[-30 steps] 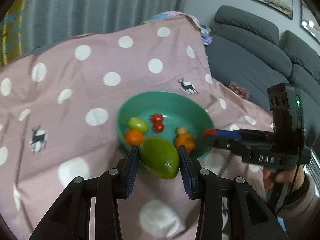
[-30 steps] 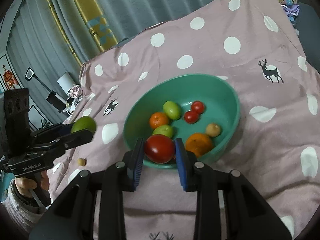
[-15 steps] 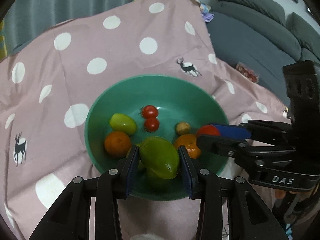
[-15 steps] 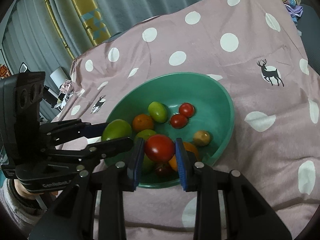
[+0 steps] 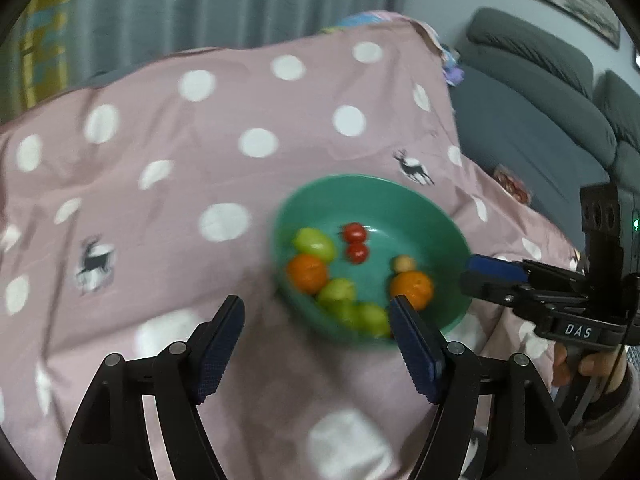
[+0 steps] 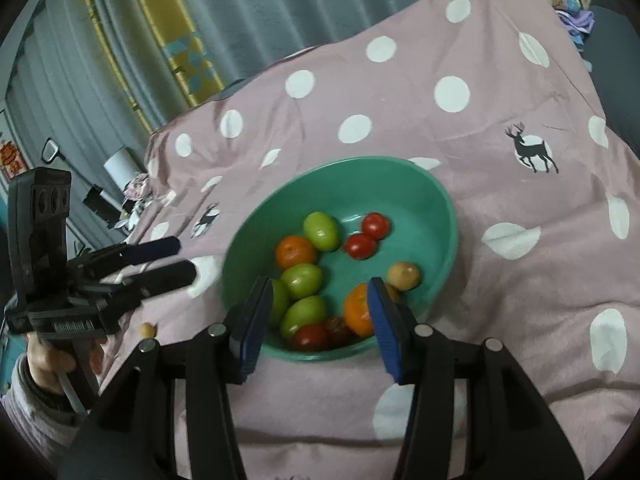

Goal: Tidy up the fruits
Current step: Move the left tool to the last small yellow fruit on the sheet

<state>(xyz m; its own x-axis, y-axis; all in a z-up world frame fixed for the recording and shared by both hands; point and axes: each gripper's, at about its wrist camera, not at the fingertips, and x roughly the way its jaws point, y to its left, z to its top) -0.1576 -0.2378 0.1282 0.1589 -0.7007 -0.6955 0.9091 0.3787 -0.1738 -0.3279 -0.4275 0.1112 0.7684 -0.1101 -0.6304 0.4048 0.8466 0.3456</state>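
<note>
- The cloth (image 6: 460,240), pink with white dots, covers a raised surface and carries everything; whether a desk or a bed lies under it I cannot tell.
- The bowl (image 6: 436,200) sits on the cloth straight ahead of the right claw (image 6: 316,316) and ahead and to the right of the left claw (image 5: 316,344). It looks like the collecting place, which would explain why both claws face it.
- The left claw stands wide apart with nothing between its pads; its jaws have just been opening, and the blur suggests it is pulling off to the side. Judged from the greens (image 5: 360,314) heaped at the bowl's near rim, its fruit is probably among them.
- The right claw is partly apart and empty, its jaws just opened too, hanging over the near rim. The tomato (image 6: 310,336) lies in the bowl just below and between its pads, likely dropped there.
- An orange (image 6: 358,312) sits against the inside of its right pad, in the bowl.
- A small tan fruit (image 6: 147,329) is left out on the cloth, well left of the right claw and near the left claw's handle; probably next.
</note>
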